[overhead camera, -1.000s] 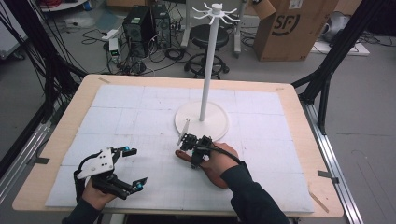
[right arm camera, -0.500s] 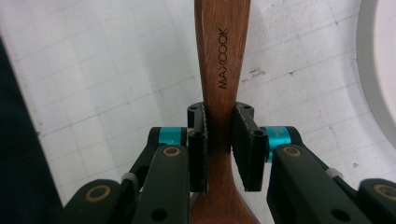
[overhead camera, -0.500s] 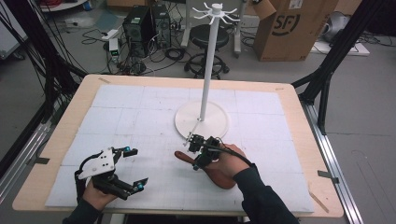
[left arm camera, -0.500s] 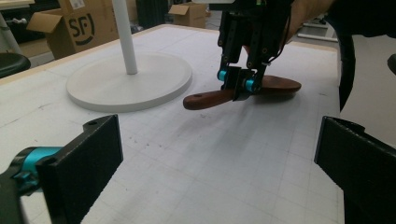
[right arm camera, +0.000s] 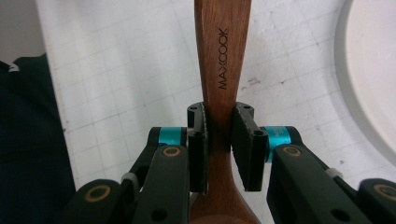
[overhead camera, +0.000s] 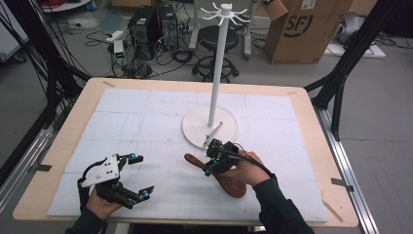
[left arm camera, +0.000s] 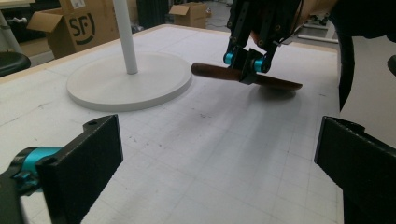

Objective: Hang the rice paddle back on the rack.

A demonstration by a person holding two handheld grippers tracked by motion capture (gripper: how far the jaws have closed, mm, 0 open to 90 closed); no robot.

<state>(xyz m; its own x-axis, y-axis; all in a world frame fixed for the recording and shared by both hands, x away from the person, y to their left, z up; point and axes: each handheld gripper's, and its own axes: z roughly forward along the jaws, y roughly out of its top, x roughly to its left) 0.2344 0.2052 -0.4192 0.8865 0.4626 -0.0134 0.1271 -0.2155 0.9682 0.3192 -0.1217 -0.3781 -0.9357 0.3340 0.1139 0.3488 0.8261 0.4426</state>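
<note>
While the left gripper [overhead camera: 130, 176] just sits at the near left corner of the white mat [overhead camera: 146, 122] with its jaws wide apart and nothing between them, same spot as a second ago, the right gripper [overhead camera: 213, 157] is where the action is. It's clamped on the handle of a brown wooden spoon [overhead camera: 229, 179], and the right gripper view makes that clear: both pads squeeze the narrow neck of the spoon [right arm camera: 222, 56], with the MAXCOOK lettering running up the handle just past the pads.

Compared with a second ago, the right hand [overhead camera: 248, 168] has shifted toward the right and a bit nearer the person, and the spoon shows way more now. Back then you could barely see any wood under the hand; half a second ago a bit of brown peeked out; now the handle end pokes out left of the gripper and the bowl end sticks out near the wrist.

From the left gripper view the spoon [left arm camera: 243, 77] looks tilted, handle end raised off the mat and the bowl end low, right at the surface. I can't tell if it's actually touching.

The spoon sits just in front of the round base of the white stand [overhead camera: 210, 127], close to its rim but apart from it. The stand hasn't budged.
</note>
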